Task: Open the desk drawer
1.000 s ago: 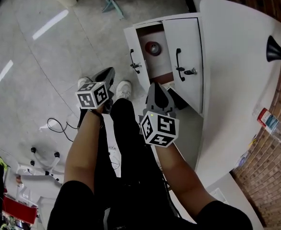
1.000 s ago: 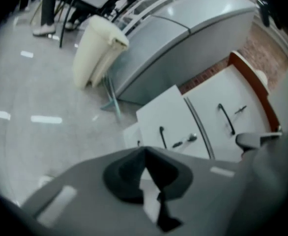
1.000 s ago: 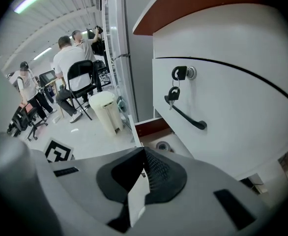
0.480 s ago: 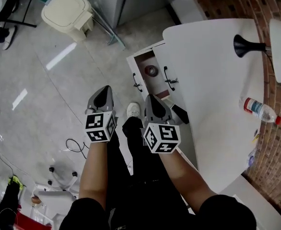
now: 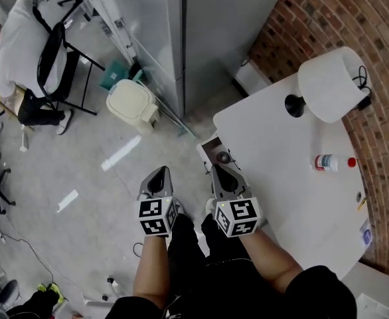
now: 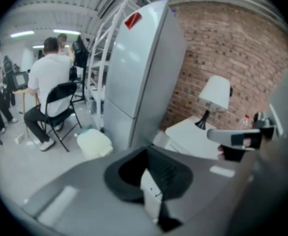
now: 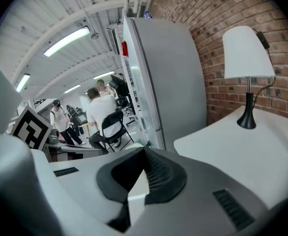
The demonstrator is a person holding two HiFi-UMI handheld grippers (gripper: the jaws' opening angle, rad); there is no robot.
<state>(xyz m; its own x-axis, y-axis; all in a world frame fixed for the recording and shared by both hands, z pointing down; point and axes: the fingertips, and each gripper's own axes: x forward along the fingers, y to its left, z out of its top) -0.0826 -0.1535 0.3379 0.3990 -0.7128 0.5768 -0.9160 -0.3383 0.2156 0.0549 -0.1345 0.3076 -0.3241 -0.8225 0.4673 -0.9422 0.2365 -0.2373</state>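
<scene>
With left hand-held gripper (image 5: pixel 159 173) and right hand-held gripper (image 5: pixel 222 172) both clenched on nothing, well above the drawer (image 5: pixel 216 153) standing ajar under the counter's (image 5: pixel 294 185) left edge, expect a stiff, light, smooth-sliding box and take hold at its front handle, hidden from here.

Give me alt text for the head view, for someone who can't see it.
Two hand-held grippers, the left claw and the right claw, both shut and empty, are held side by side above the person's legs. To their right is a white desk with a lamp and a bottle, its drawer open just beyond the right claw.
</scene>
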